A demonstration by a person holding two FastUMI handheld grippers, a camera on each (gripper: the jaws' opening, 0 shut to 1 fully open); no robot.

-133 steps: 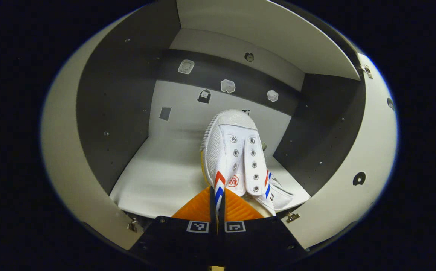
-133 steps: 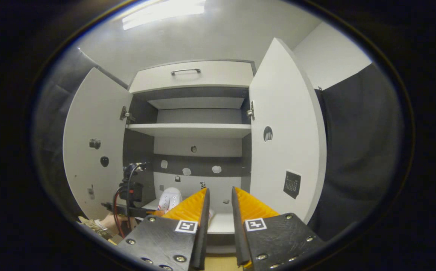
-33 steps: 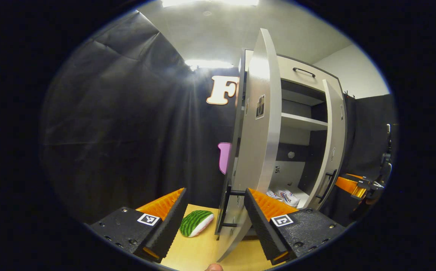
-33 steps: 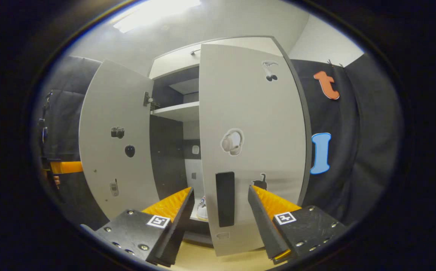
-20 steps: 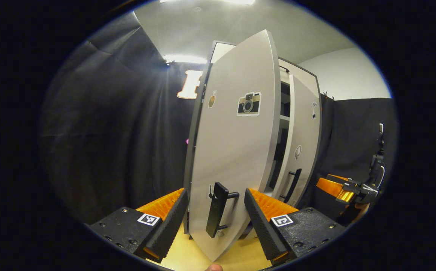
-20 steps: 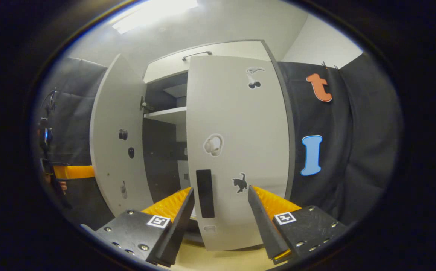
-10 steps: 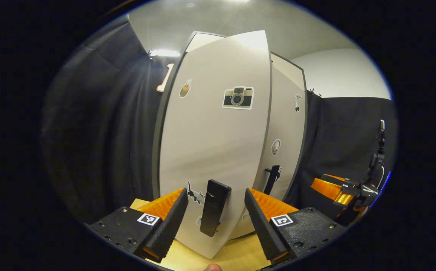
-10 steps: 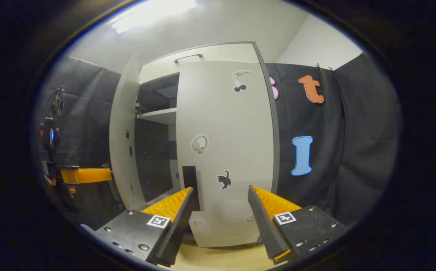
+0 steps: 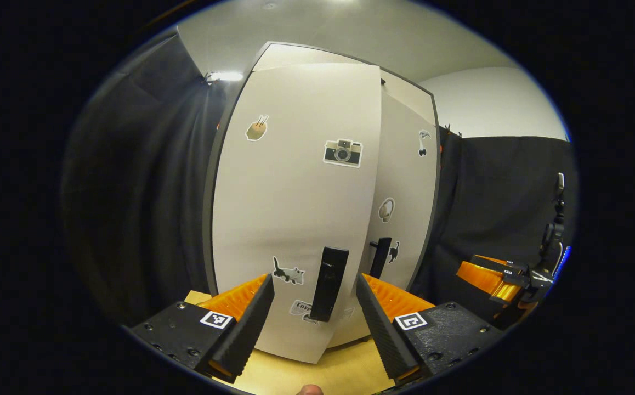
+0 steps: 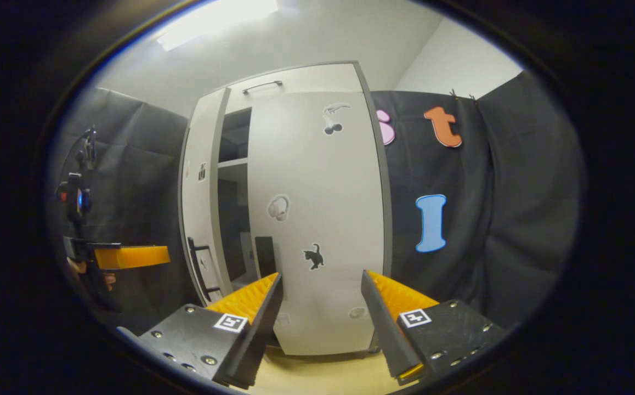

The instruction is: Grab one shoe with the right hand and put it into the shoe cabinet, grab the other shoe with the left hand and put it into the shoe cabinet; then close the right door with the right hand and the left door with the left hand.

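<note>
My left gripper point(image 9: 313, 307) has jaws wide apart, holding nothing; the left door point(image 9: 290, 208) stands straight ahead, its upright handle point(image 9: 329, 283) between the jaws. Right gripper point(image 10: 320, 307) likewise gapes empty before the right door point(image 10: 317, 219), which looks nearly flush. A dark slit separates the doors; the left one is ajar. Shoes presumably inside the cabinet point(image 10: 290, 79), hidden. Left gripper is nearer; push forward.
</note>
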